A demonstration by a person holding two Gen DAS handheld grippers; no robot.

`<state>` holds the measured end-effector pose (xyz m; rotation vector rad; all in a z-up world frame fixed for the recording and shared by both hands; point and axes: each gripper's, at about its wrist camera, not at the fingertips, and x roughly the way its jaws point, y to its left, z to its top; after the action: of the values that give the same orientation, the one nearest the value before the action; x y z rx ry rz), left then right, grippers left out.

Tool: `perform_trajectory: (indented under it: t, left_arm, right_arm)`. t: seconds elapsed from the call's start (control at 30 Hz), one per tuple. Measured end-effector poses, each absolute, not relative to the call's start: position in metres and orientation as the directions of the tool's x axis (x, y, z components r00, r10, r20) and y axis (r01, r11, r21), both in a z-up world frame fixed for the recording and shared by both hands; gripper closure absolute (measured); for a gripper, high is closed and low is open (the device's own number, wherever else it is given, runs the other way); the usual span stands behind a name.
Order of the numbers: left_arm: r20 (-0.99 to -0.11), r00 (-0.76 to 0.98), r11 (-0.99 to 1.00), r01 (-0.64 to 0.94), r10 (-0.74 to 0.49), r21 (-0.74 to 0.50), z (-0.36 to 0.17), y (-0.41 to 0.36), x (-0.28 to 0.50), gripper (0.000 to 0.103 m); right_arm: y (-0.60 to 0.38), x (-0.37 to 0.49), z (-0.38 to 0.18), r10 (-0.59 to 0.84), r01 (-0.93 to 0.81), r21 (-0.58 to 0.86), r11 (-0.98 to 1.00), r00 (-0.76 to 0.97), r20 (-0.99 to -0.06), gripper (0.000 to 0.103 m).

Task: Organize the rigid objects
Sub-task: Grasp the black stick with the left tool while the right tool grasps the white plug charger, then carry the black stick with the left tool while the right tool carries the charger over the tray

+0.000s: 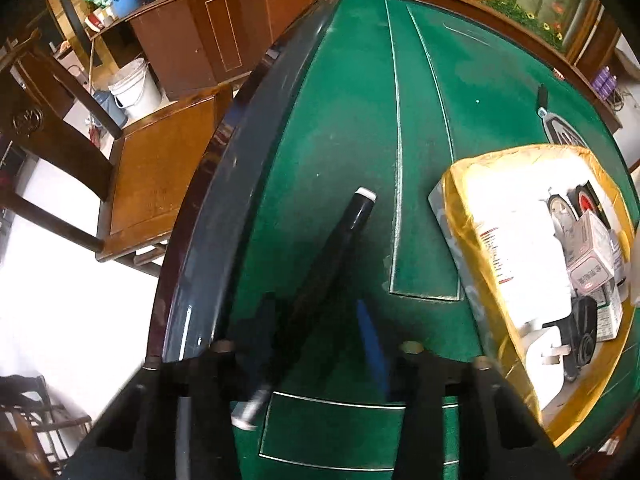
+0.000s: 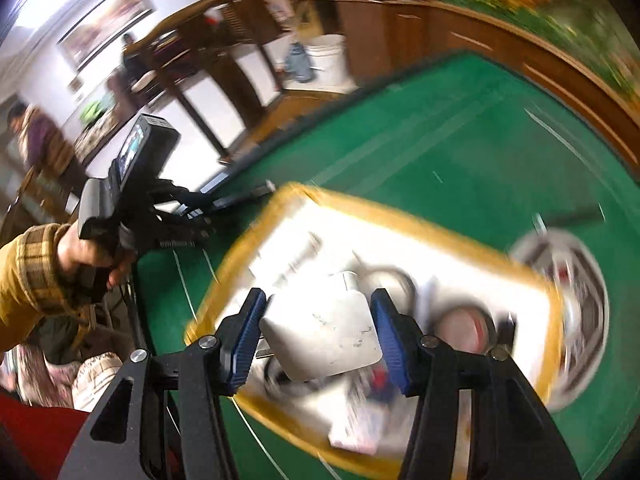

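A yellow-rimmed tray sits on the green table at the right and holds several items, among them a white charger, boxes and round black parts. My left gripper is closed on a long black pen-like stick with a white tip, which points forward over the felt. My right gripper hovers over the same tray and grips a white charger block between its blue pads. The right wrist view is blurred by motion. The left gripper also shows there, held by a hand.
The green felt table has a dark raised rim at the left. A round white dial-like object and a black stick lie beyond the tray. A wooden chair, a white bucket and cabinets stand past the table.
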<state>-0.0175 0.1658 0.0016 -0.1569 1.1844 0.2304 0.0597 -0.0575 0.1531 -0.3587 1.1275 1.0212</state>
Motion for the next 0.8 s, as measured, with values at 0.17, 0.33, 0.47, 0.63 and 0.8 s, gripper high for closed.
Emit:
perform_trajectory:
  t: [0.17,0.33,0.47,0.63,0.8]
  left_arm:
    - [-0.926,0.365,0.957,-0.291,0.092,-0.02,0.001,0.158,-0.029,0.089]
    - [-0.912,0.407,0.926,-0.36,0.047,-0.113,0.005,0.149,-0.051,0.089]
    - [-0.894,0.448,0.908,-0.385,0.028,-0.165,0.016,0.14,-0.072,0.089]
    - [-0.867,0.499,0.895,-0.391,0.008,-0.216,0.036,0.13,-0.088,0.089]
    - [-0.848,0.529,0.91,-0.349,-0.008,-0.226,0.057,0.106,-0.086,0.089]
  right_arm:
    - [-0.11,0.056,0.151,0.486,-0.743,0.262,0.616,0.097,-0.868,0.05]
    - [-0.13,0.057,0.15,0.472,-0.718,0.251,0.649,0.121,-0.873,0.05]
    - [-0.145,0.056,0.151,0.47,-0.715,0.246,0.655,0.13,-0.873,0.05]
    - [-0.15,0.057,0.151,0.472,-0.722,0.246,0.647,0.126,-0.873,0.05]
    - [-0.156,0.056,0.153,0.485,-0.728,0.251,0.638,0.126,-0.865,0.05]
